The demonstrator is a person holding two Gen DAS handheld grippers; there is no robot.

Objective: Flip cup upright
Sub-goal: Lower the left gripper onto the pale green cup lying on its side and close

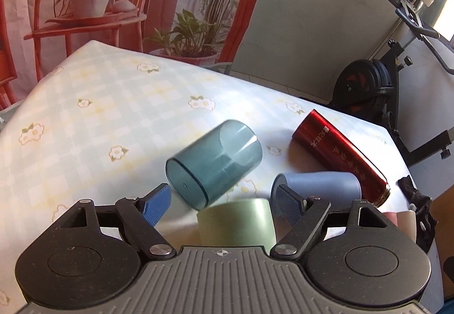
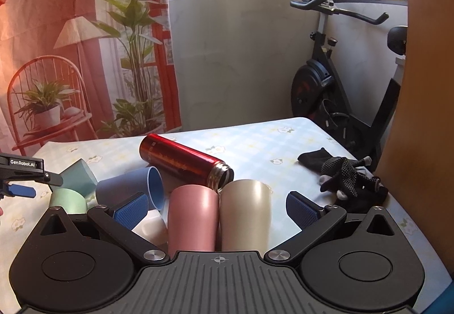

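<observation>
A clear teal cup (image 1: 214, 162) lies tilted on its side on the floral tablecloth, blurred, base toward me, just ahead of my open left gripper (image 1: 225, 199); it also shows in the right wrist view (image 2: 79, 176). A green cup (image 1: 237, 221) sits between the left fingers, close to the camera. A blue cup (image 1: 317, 186) lies on its side by the right finger. My right gripper (image 2: 215, 209) is open around a pink cup (image 2: 193, 217) and a beige cup (image 2: 245, 214), both mouth down. The left gripper shows at the left edge of the right wrist view (image 2: 20, 189).
A red thermos (image 1: 340, 156) lies on its side behind the cups, mouth open (image 2: 184, 160). A black glove (image 2: 346, 180) lies at the table's right edge. A white cup (image 2: 150, 229) lies low by the pink one. An exercise bike (image 2: 334, 81) stands beyond the table.
</observation>
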